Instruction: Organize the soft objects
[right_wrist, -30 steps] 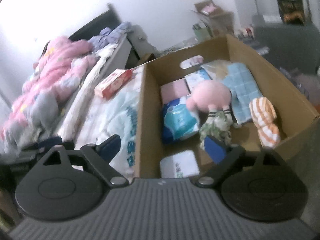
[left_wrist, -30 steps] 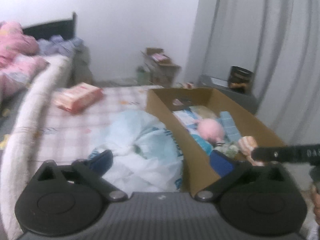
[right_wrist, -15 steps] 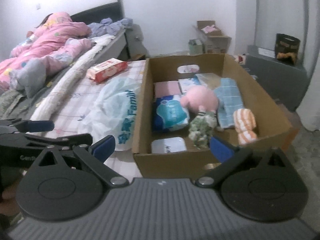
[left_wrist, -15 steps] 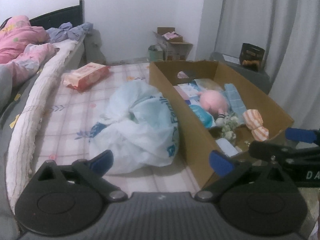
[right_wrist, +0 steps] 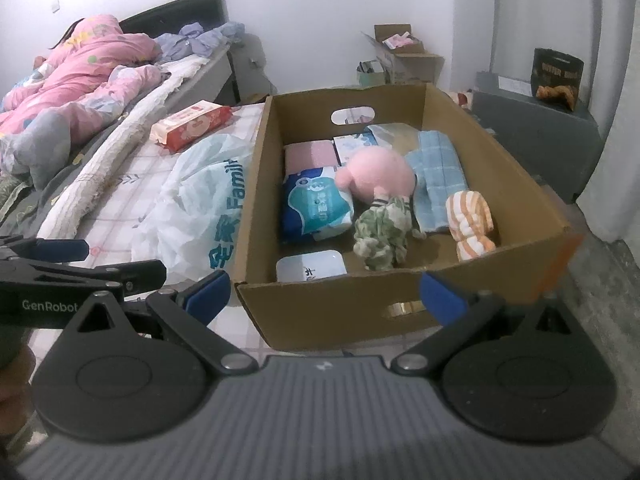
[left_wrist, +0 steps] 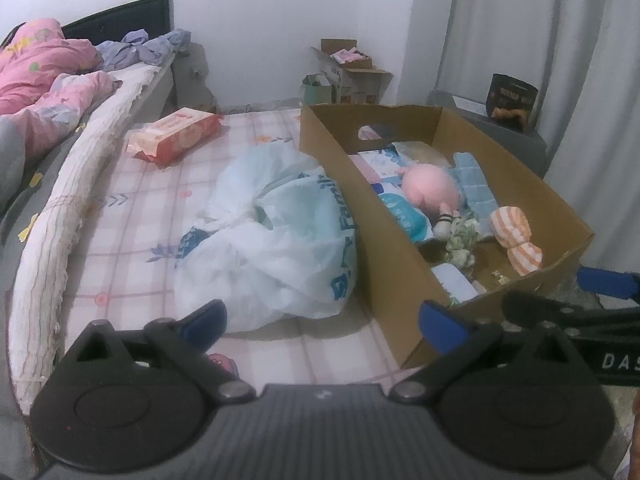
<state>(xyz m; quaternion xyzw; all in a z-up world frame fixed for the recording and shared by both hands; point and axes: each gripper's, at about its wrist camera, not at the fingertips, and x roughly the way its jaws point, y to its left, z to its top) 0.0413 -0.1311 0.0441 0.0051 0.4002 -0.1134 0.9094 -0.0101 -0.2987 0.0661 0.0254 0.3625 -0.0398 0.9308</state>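
Cardboard box [right_wrist: 400, 304] sits on the checked mattress [left_wrist: 132, 216], open at the top, and it holds the soft objects. Inside we see a pink plush doll [right_wrist: 378, 174] with a green floral dress lying near the middle, a folded blue cloth [right_wrist: 438, 178] just beside it on the right, and an orange striped bundle [right_wrist: 470, 218] against the right wall. On the left half of the box lie a blue tissue pack [right_wrist: 316, 206], a pink folded item [right_wrist: 309, 156] behind it, and a white flat pack [right_wrist: 310, 266] at the near wall.

A white plastic bag [left_wrist: 276, 236] with blue print rests on the mattress, touching the box's left wall. A red wipes pack [left_wrist: 176, 134] lies farther back on the mattress, well apart from the bag.

We hold the left tongs [left_wrist: 322, 318] spread wide, empty, above the near edge of the bag and the box's near corner. We hold the right tongs [right_wrist: 324, 296] at full spread as well, their jaws having just been opening, with nothing between the pads; they hover in front of the box's near wall. Each set of tongs appears at the edge of the other's view.

A pink quilt [right_wrist: 80, 76] is heaped on the bed at far left.
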